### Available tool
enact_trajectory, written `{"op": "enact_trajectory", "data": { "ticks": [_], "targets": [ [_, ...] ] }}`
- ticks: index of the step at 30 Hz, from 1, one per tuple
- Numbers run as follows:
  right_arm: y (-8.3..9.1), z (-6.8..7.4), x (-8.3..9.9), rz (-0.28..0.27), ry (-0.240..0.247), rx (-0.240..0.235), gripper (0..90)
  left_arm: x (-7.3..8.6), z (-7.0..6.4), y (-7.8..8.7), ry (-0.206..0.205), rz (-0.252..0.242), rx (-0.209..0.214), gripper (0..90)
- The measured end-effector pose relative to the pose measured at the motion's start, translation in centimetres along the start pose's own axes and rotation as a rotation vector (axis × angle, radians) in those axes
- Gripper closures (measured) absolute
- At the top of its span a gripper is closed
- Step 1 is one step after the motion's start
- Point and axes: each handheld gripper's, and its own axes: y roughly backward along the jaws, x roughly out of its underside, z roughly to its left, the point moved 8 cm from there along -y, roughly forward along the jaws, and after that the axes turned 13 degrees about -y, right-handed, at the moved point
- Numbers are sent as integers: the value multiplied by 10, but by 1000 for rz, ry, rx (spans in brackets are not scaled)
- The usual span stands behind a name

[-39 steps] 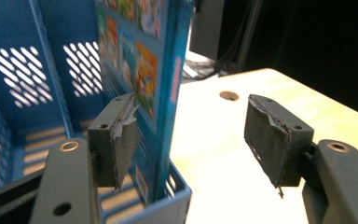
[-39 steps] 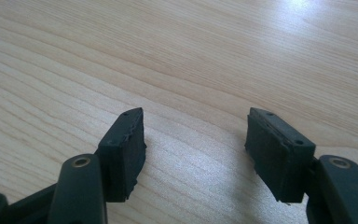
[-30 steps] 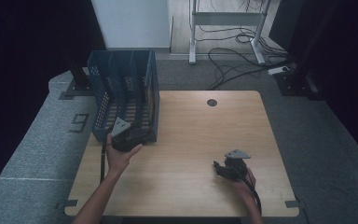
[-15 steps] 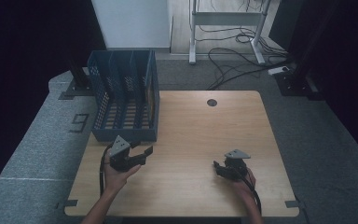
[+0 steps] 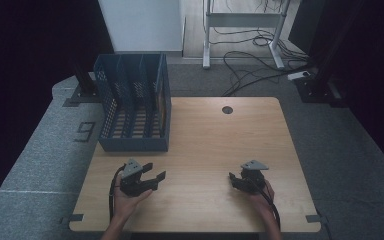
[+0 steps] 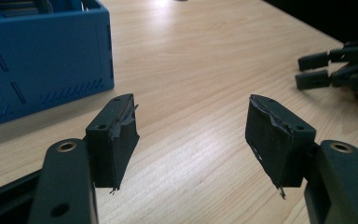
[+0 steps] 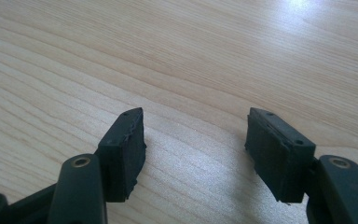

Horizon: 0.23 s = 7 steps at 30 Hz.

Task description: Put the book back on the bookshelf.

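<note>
2 grippers, 1 blue rack, 1 wood table (image 5: 205, 135).
L gripper (image 5: 150, 175) near front-left edge, jaws apart, empty; R gripper (image 5: 236, 179) near front-right, jaws apart, empty. Slotted plastic rack (image 5: 135, 107), boxy w/ dividers, at back-left corner. Pads (image 7: 123, 149) matte black, worn.

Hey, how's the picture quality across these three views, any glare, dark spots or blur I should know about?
High view: the table is evenly lit, but the surroundings fall into near black at both sides. Left gripper view: a bright glare patch sits at the table's far edge, the blue file rack looks slightly soft, and the left tool is sharp. Right gripper view: glare at the top right corner, the wood grain crisp around the right tool.
</note>
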Motion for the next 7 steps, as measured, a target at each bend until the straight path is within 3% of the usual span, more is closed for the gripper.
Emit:
{"op": "enact_trajectory", "data": {
  "ticks": [7],
  "targets": [
    [0,0,0,0,0,0,367,4,0,-3,13,-15,1,342]
  ]
}}
